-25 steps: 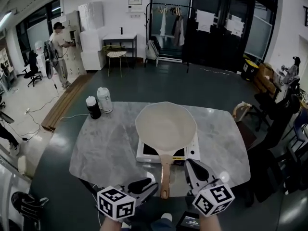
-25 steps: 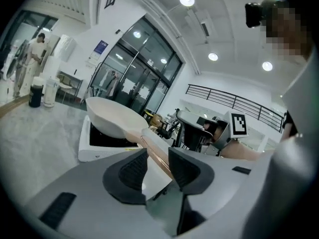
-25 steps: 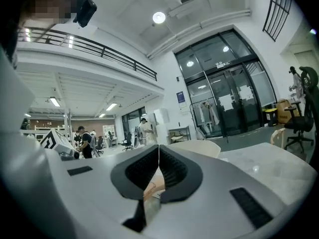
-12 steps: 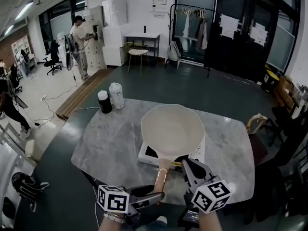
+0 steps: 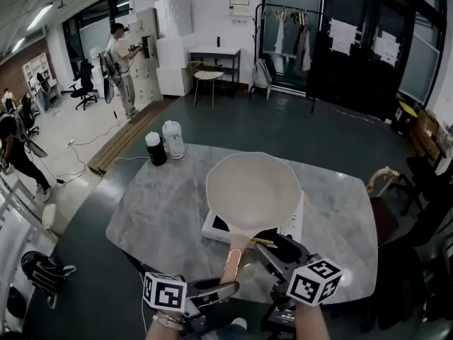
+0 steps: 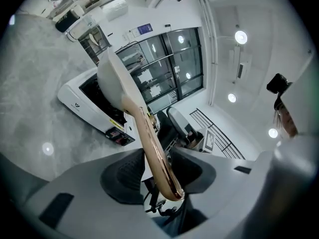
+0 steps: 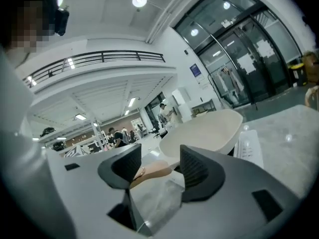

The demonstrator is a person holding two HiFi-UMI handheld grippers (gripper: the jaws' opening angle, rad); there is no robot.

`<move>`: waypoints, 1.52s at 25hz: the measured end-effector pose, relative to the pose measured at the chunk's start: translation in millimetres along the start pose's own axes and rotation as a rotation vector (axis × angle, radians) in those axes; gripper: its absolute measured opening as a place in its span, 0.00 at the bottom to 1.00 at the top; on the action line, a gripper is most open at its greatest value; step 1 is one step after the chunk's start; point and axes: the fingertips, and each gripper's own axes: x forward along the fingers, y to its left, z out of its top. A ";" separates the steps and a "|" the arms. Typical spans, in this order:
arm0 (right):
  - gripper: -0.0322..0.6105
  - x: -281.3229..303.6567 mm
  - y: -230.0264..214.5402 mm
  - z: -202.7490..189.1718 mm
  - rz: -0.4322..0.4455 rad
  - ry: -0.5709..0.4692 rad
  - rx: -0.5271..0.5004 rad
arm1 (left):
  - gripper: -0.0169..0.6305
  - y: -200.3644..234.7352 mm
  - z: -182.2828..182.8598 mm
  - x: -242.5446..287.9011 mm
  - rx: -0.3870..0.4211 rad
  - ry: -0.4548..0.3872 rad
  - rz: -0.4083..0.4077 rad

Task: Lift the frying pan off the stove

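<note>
A cream frying pan [image 5: 253, 190] sits on the white induction stove [image 5: 289, 226], its copper handle [image 5: 234, 259] pointing toward me. My left gripper [image 5: 222, 289] is at the handle's near end. In the left gripper view [image 6: 158, 169] the handle [image 6: 149, 138] runs between the pads, which touch both its sides as the jaws are closing. My right gripper [image 5: 273, 251] lies just right of the handle, near the pan's base, and its jaws are opening. In the right gripper view [image 7: 158, 164] the pads stand wide apart, with the handle [image 7: 149, 172] and pan [image 7: 204, 131] beyond them.
The stove stands on a grey marble table [image 5: 163, 211]. A black-capped bottle [image 5: 153, 149] and a pale jar [image 5: 173, 139] are at its far left corner. A wooden chair [image 5: 386, 183] is at the right edge. A person [image 5: 124, 66] stands far back left.
My left gripper moved in from the left and closed round the handle's end. My right gripper opened and swung left toward the handle. The pan stays on the stove.
</note>
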 end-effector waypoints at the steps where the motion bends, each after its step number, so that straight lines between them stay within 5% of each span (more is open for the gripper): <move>1: 0.43 2.8 0.9 -5.2 0.029 0.019 0.049 | 0.30 -0.1 0.6 -0.1 0.000 -0.005 0.003; 7: 0.51 26.0 4.5 -42.0 0.166 0.083 0.451 | 0.30 0.2 -1.0 -1.7 0.000 -0.011 0.017; 13: 0.51 55.0 -1.9 -51.9 0.203 0.136 0.650 | 0.30 0.1 -1.1 -0.3 0.008 -0.009 0.036; 21: 0.51 87.2 1.0 -64.4 0.253 0.228 0.733 | 0.30 -0.7 -3.8 -0.4 0.023 0.034 0.061; 29: 0.47 118.2 10.4 -69.2 0.266 0.286 0.705 | 0.30 2.7 -6.8 1.6 0.070 0.121 0.130; 38: 0.42 111.8 15.7 -78.5 0.316 0.251 0.681 | 0.30 16.6 -28.8 3.9 0.127 0.228 0.187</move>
